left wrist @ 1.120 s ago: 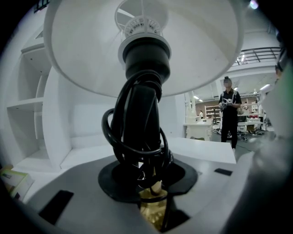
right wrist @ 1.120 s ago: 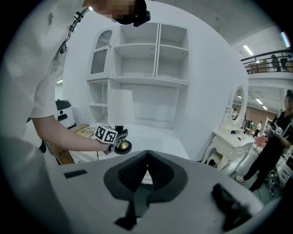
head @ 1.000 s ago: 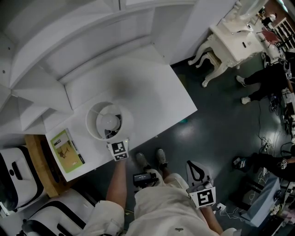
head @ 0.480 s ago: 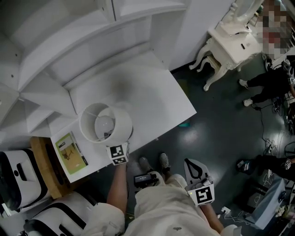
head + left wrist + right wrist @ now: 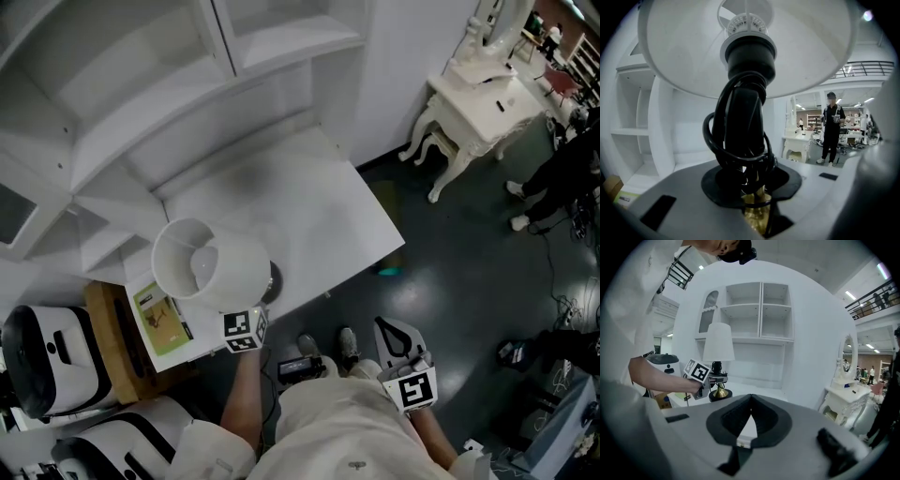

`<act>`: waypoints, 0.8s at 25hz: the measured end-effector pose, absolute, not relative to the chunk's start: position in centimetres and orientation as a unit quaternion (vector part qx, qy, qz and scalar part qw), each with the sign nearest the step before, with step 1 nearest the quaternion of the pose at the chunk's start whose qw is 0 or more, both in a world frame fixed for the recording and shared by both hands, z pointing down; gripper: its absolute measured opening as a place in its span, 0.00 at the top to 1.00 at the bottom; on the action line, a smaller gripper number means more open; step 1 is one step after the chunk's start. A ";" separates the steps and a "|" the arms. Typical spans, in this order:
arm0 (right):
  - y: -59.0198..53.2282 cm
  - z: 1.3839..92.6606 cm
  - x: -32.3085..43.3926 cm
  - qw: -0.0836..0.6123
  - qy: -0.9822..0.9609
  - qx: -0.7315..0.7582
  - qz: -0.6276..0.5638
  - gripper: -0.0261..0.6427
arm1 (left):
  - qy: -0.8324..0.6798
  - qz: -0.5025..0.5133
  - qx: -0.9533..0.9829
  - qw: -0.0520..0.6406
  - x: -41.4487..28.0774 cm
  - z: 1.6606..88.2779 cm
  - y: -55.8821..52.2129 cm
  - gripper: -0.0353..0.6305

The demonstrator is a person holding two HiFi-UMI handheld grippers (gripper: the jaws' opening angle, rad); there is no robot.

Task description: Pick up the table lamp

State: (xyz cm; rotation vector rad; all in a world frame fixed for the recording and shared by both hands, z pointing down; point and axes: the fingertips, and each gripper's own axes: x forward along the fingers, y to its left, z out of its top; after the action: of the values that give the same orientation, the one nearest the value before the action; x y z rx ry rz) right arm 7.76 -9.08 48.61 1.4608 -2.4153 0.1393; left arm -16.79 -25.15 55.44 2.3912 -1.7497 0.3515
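The table lamp has a white shade (image 5: 202,265), a round dark base (image 5: 270,281) and a black stem (image 5: 740,126) with its cord wound round it. My left gripper (image 5: 255,302) is shut on the brass foot of the stem (image 5: 757,213), just above the base. The lamp hangs above the white desk (image 5: 309,216), and its shade hides most of the stem in the head view. In the right gripper view the lamp (image 5: 718,350) stands upright in the left gripper (image 5: 707,379). My right gripper (image 5: 394,333) is shut and empty by my body, off the desk.
A green book (image 5: 161,319) lies on the desk's left end. White shelving (image 5: 141,84) rises behind the desk. An ornate white dressing table (image 5: 487,103) stands at the right. White rounded machines (image 5: 47,347) sit at lower left. A person (image 5: 832,126) stands farther off.
The left gripper has lifted the lamp up off the desk; its shade looks larger and has shifted left in the head view. The right gripper has barely moved.
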 end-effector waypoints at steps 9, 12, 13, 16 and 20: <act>-9.4 47.4 8.1 0.121 -0.866 0.485 0.030 0.94 | -0.586 0.118 0.800 0.057 -15.6 50.4 -21.7 0.78; -9.3 47.3 8.4 0.116 -0.872 0.475 0.026 0.94 | -0.590 0.110 0.797 0.062 -15.0 49.2 -20.3 0.78; -9.3 47.3 8.5 0.114 -0.875 0.470 0.024 0.94 | -0.593 0.109 0.796 0.060 -14.9 48.9 -19.8 0.78; -9.4 47.1 8.8 0.103 -0.884 0.456 0.025 0.94 | -0.601 0.108 0.790 0.053 -14.2 47.9 -18.1 0.78; -9.4 46.9 9.4 0.087 -0.897 0.433 0.031 0.94 | -0.612 0.102 0.782 0.052 -12.8 46.8 -15.4 0.78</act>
State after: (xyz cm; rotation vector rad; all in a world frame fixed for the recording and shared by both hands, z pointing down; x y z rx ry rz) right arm 9.38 -9.37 46.90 1.2904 -2.6706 0.0927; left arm -12.84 -15.36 46.78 2.3795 -1.8625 0.3095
